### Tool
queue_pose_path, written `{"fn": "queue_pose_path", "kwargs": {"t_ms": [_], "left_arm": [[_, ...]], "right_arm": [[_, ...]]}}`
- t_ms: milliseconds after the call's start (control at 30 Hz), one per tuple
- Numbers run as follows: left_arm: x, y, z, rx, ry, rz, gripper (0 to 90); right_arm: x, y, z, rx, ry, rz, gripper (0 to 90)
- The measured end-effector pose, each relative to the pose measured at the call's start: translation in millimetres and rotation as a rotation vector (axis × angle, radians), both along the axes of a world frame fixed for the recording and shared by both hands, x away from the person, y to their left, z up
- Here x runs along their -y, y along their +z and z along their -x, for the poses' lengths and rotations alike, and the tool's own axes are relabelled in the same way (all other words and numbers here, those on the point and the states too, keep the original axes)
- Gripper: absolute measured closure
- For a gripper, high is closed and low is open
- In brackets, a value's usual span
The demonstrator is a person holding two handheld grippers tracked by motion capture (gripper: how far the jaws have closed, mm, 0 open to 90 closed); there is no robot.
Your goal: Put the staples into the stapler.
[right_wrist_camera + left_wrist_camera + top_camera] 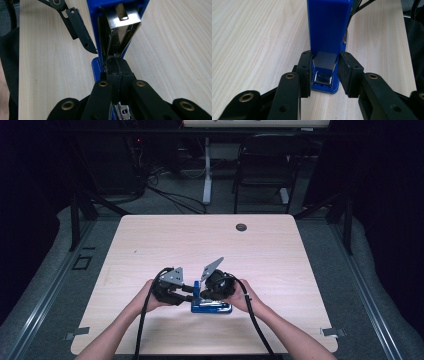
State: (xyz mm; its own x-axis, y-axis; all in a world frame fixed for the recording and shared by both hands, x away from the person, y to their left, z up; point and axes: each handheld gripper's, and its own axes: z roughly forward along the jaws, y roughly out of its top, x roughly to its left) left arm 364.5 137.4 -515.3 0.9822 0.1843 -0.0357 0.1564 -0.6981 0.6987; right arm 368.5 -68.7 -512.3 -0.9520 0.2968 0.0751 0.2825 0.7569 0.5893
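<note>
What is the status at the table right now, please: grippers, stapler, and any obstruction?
Left gripper clamped on the blue stapler base end. Right gripper shut at its opened metal staple channel. Stapler top swung up, base on table. Nothing in the way.

Left gripper (186, 292) clamped, right gripper (202, 294) fully shut.

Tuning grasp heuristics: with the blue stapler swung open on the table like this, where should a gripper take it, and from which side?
Probably the raised blue top arm, pinched across its flat side faces near the hinge, coming in level from the hinge end, as the left gripper does. The arm stands upright and narrow; the base lies flat.
</note>
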Motion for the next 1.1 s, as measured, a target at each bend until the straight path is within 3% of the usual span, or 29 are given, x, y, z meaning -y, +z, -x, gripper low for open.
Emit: {"fn": "queue_pose_path", "kwargs": {"t_ms": [367,533,1100], "left_arm": [[5.8,0.5,-0.7,-0.017,-0.028,-0.023,65.3],[10.5,-1.5,-1.3,-0.021,-0.036,-0.056,65.9],[16.5,-6.7,-1.4,-0.030,-0.026,-0.086,67.0]], "right_arm": [[2.7,0.0,0.6,-0.011,0.002,0.007,89.0],[6.5,1.5,-0.3,-0.012,-0.007,0.003,89.0],[19.3,8.2,0.4,-0.009,-0.022,0.006,88.9]]}}
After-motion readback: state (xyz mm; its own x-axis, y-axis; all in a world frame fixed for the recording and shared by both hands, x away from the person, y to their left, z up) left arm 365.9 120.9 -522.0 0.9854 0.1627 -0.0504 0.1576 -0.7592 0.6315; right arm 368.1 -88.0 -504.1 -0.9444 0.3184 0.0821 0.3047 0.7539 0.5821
